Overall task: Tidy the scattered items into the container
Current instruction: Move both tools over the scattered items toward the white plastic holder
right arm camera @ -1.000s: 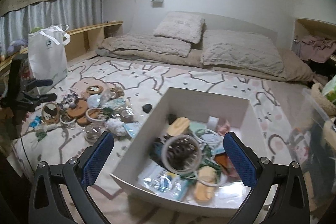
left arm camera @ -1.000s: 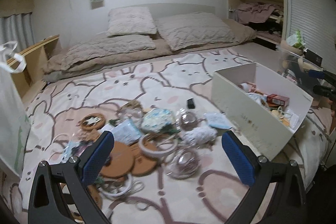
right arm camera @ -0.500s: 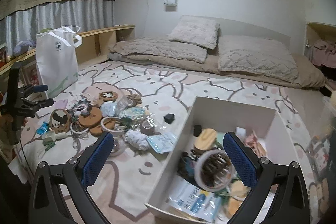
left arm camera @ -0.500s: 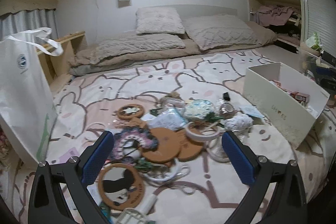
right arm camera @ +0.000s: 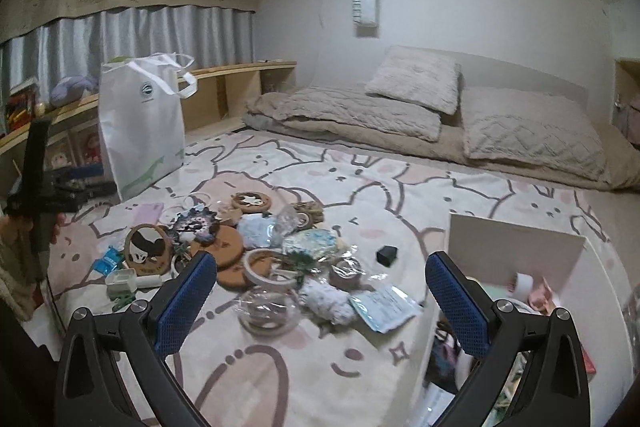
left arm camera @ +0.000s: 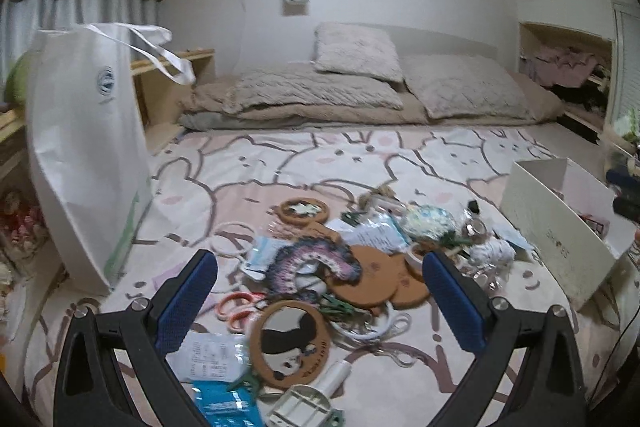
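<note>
Scattered items beside white tote bag

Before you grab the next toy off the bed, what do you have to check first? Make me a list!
1. Left hand-held gripper open and empty: ok.
2. Right hand-held gripper open and empty: ok.
3. Something within reach of the left one: ok, the panda coaster lies right between its fingers.
4. Box open to take things: ok, no lid on it.
5. Room left in the box: cannot tell, the right view shows only a corner of its inside.
6. Coaster free to lift: not ok, the scissors and a green clip touch its edge.
</note>
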Action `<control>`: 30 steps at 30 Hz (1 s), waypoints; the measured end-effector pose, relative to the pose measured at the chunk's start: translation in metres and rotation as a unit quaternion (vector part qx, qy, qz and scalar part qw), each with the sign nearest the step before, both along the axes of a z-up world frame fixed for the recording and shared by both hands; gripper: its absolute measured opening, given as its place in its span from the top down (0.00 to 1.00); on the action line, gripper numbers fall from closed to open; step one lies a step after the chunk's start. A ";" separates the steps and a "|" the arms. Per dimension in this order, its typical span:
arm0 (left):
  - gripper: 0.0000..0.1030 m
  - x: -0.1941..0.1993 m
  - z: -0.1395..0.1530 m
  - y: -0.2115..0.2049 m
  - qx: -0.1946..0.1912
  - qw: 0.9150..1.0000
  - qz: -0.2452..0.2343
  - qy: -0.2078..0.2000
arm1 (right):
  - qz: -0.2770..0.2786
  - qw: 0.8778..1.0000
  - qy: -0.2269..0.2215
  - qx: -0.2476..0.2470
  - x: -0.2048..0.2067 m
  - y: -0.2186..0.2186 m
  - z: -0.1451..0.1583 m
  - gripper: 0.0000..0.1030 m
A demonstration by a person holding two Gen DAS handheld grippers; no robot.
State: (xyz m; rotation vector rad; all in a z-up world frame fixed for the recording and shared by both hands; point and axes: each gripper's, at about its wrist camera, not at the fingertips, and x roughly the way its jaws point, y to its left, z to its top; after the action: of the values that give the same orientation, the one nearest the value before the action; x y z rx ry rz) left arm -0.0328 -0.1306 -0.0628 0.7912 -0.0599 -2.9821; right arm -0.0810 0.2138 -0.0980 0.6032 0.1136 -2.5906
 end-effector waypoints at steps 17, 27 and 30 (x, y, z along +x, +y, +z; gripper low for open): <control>0.00 0.016 -0.026 -0.043 0.034 0.997 0.067 -0.033 | 0.047 0.998 -0.029 0.031 0.001 -0.056 -0.039 0.00; 0.00 0.004 -0.088 -0.042 0.089 0.979 0.047 -0.178 | 0.043 0.995 -0.069 0.059 -0.001 -0.072 -0.085 0.00; 0.00 0.002 -0.104 -0.037 0.094 0.972 0.040 -0.213 | 0.041 0.993 -0.083 0.068 -0.001 -0.074 -0.101 0.00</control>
State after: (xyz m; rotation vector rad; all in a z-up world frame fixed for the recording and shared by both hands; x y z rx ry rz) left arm -0.0312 -0.1677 -0.1665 1.4057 0.2345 -2.7162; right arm -0.0823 0.1396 -0.1986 0.8428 0.2556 -2.4570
